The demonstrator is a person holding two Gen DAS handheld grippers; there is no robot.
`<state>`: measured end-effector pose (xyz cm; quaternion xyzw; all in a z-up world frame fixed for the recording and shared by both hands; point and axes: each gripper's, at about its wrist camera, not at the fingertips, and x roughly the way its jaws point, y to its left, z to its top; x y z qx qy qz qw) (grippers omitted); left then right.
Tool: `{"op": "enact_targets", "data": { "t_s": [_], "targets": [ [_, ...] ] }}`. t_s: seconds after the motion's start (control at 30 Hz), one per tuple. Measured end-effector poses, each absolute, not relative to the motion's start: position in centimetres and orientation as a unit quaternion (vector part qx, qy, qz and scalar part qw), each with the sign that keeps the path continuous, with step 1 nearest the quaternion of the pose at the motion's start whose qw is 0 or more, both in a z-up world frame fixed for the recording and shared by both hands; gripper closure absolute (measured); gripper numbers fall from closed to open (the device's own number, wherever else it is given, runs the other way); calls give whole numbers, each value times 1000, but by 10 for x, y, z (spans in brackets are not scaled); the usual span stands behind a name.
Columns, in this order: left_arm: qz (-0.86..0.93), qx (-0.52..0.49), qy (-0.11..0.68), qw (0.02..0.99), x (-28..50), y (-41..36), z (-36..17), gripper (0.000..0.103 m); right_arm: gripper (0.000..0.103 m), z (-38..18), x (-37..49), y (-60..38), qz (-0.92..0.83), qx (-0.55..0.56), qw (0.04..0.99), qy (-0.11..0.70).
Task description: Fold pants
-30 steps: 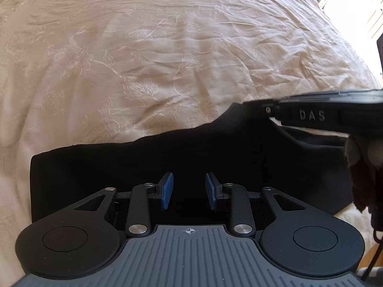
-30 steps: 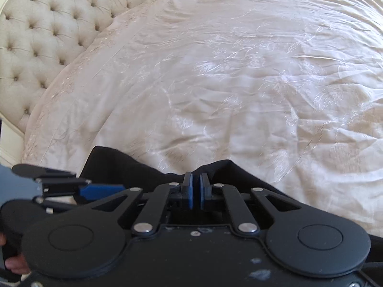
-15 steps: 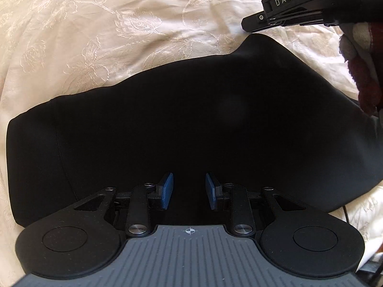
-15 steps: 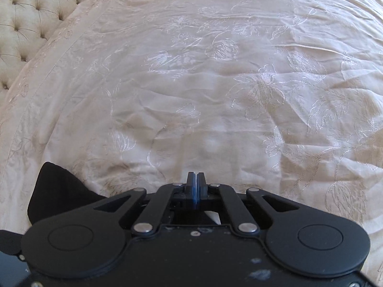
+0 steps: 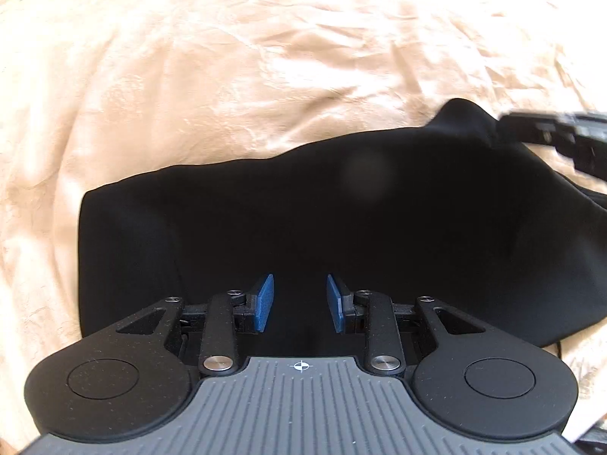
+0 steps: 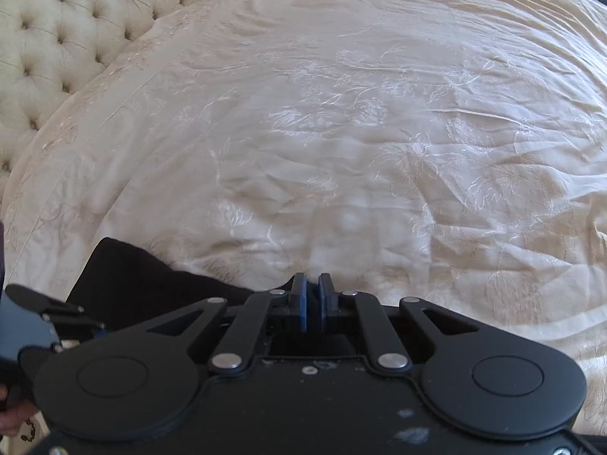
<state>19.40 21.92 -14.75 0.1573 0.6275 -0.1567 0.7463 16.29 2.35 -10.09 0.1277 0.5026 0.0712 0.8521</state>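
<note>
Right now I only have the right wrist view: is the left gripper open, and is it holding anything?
Observer: The left gripper is open with nothing between its pads, poised over the pants.
Operator: How do the pants lie?
Observer: As one broad black panel on the bedspread, with a straight edge at the left.
Operator: And my corner?
Observer: It rises to a peak at the right gripper tip, apparently pinched.

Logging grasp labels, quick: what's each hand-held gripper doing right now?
Left hand-held gripper: open, empty, over the black pants.
Right hand-held gripper: nearly closed; grip on anything cannot be told.
</note>
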Motion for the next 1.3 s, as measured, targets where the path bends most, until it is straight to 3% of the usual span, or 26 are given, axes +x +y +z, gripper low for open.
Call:
{"op": "enact_targets", "data": {
  "t_s": [0.2,0.4,0.53,0.6,0.73,0.97,1.03,1.1,1.3],
  "targets": [
    [-122,167,647,734,187,256,-166,73,92,-124,142,52,75,103,830,543],
    [-120,163,650,733,177,280,-175,65,103,-161,165,22,-20,82,821,565],
    [-124,178,632,744,177,273,-160,65,103,-154,166,16,-28,88,822,563],
    [-135,177,616,756,178,268,-150,65,95,-138,161,19,-21,97,833,544],
    [-141,177,600,767,184,259,-145,65,93,-122,156,31,3,112,843,526],
    [-123,188,622,750,188,258,-170,65,93,-150,188,44,0,91,829,551],
    [-125,185,626,747,179,267,-178,61,97,-158,197,45,-6,88,823,562],
    [-124,180,622,752,175,267,-180,50,98,-166,205,46,-10,84,816,572],
    [-121,185,616,756,159,274,-179,46,102,-175,218,54,-12,62,813,579]
  ]
}}
